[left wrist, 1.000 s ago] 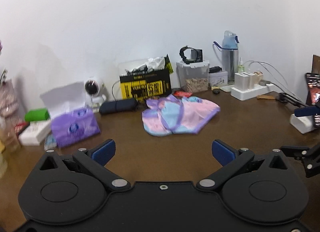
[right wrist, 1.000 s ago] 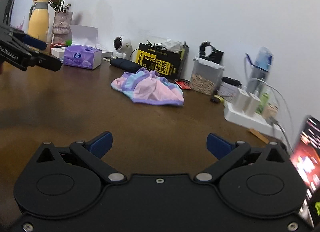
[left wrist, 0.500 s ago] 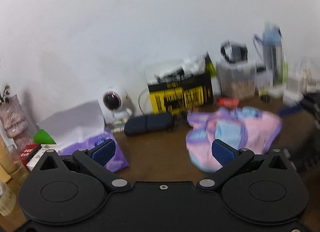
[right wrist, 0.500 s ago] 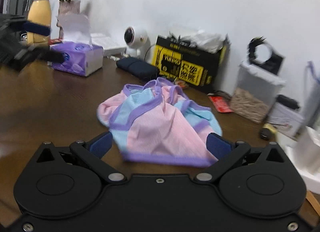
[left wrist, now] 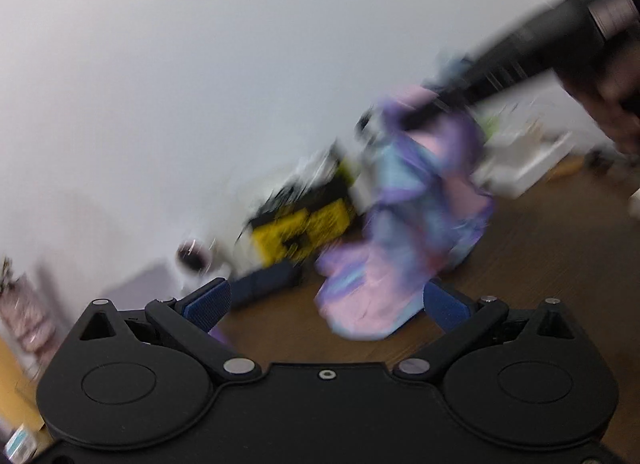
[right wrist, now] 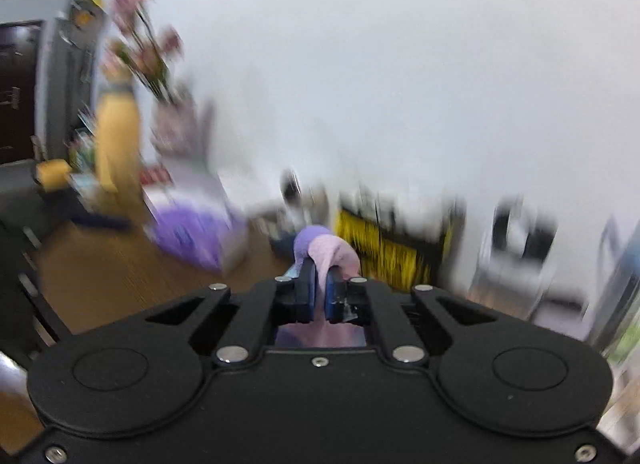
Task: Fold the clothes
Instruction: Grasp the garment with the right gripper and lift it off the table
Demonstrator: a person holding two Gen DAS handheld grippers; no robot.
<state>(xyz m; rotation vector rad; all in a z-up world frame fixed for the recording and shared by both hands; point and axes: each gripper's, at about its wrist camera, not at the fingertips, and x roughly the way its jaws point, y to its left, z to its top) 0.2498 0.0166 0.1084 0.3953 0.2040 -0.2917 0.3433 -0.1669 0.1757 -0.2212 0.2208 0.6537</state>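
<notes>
A pink, blue and purple garment hangs in the air above the brown table, its lower end just over the wood. In the left wrist view, my right gripper comes in from the upper right and pinches the garment's top. In the right wrist view, the right gripper has its jaws closing tight, its pads pressed on a bunched fold of the garment. My left gripper is open just in front of the hanging cloth, with nothing gripped. Both views are blurred.
Along the wall stand a yellow-and-black box, a purple tissue box, a vase of flowers, a yellow bottle and a clear container. A person's hand holds the right gripper.
The right gripper went from wide open to shut on the garment and raised it off the table. The left wrist view has tilted, and the cloth now hangs close in front of it.
</notes>
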